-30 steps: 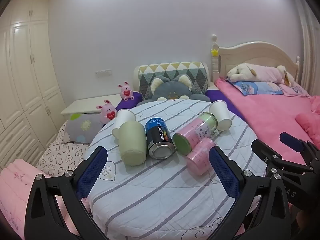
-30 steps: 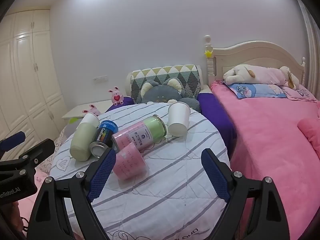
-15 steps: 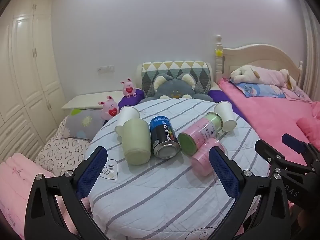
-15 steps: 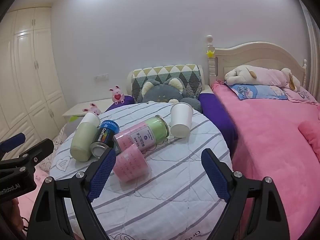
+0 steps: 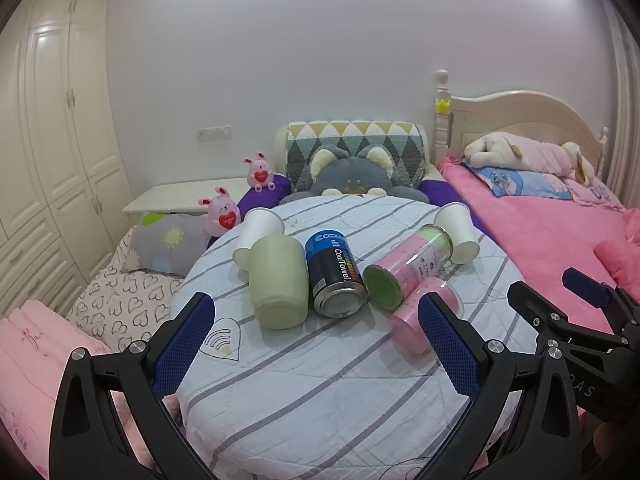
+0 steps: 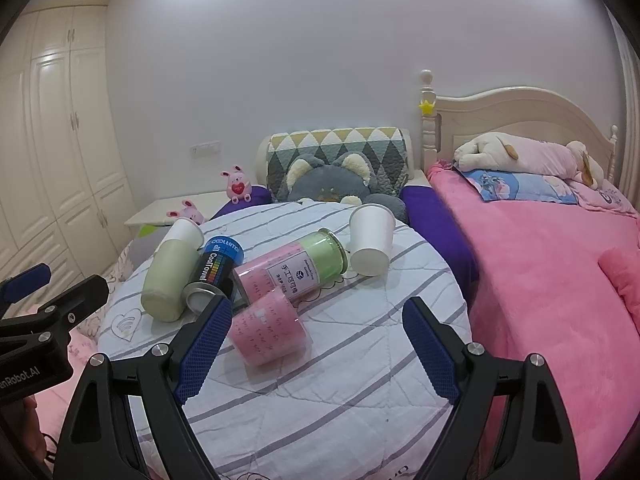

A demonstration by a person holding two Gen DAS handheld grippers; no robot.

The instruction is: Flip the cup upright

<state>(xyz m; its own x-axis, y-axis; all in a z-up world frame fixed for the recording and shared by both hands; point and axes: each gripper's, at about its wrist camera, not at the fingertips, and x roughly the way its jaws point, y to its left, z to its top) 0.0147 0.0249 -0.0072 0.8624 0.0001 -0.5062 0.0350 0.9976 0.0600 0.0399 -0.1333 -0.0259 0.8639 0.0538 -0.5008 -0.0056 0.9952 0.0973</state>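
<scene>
Several cups lie on their sides on a round table with a striped cloth (image 5: 320,380). A pale green cup (image 5: 279,280) lies at left, with a white paper cup (image 5: 258,228) behind it. A second white paper cup (image 5: 458,230) lies at the far right, also in the right wrist view (image 6: 372,240). A pink cup (image 6: 268,330) lies nearest the right gripper. My left gripper (image 5: 316,340) is open and empty over the near table. My right gripper (image 6: 316,352) is open and empty, its left finger (image 6: 204,348) beside the pink cup.
A blue Cool Towel can (image 5: 334,274) and a pink-and-green canister (image 5: 408,266) lie between the cups. A pink bed (image 6: 560,280) is at right. A grey cat cushion (image 5: 352,172) and pink plush toys (image 5: 224,214) are behind the table. White wardrobes (image 5: 48,140) stand at left.
Both grippers have drawn back and tilted slightly; the table items sit a little higher and farther in view. Nothing on the table has moved. Both grippers stay open.
</scene>
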